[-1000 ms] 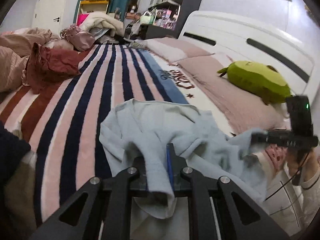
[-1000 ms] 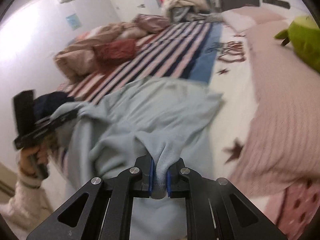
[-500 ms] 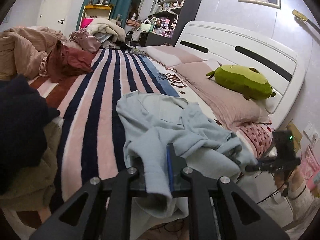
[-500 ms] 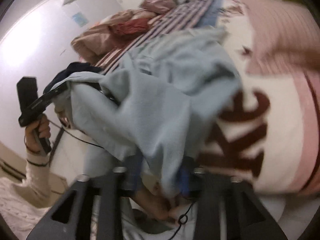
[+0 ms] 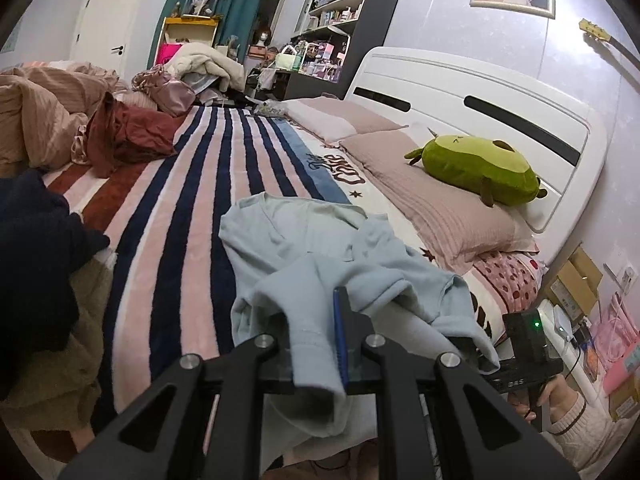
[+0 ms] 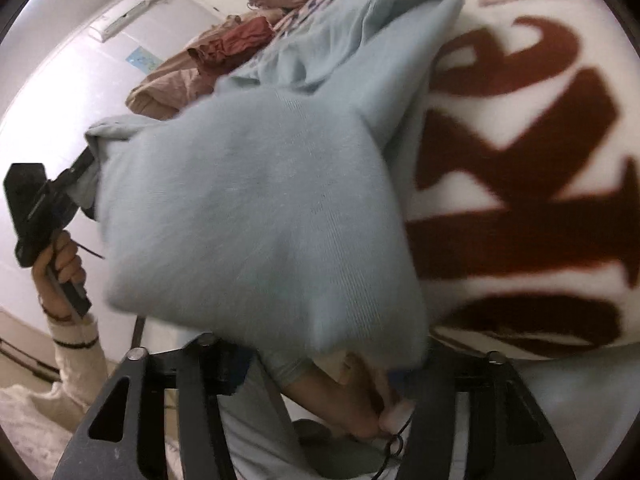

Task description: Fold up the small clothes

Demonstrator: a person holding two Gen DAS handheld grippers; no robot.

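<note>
Striped blanket [image 5: 168,216] covers the bed, a green plush [image 5: 476,168] on the pillows. Left gripper [image 5: 316,344] is clamped on the blue top [image 5: 304,240], which sprawls toward the bed edge. Right gripper [image 6: 316,364] stands parted, jaws lately closing; the top's hem drapes over them, grip unclear.

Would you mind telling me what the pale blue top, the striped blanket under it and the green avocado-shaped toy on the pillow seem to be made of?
The pale blue top looks like a soft matte knit, probably cotton: fine ribbing shows in the right wrist view. The striped blanket appears to be plush fleece, with a fuzzy nap and blurred stripe edges. The green avocado-shaped toy seems to be short-pile plush fabric, stuffed, with a slight sheen.
</note>
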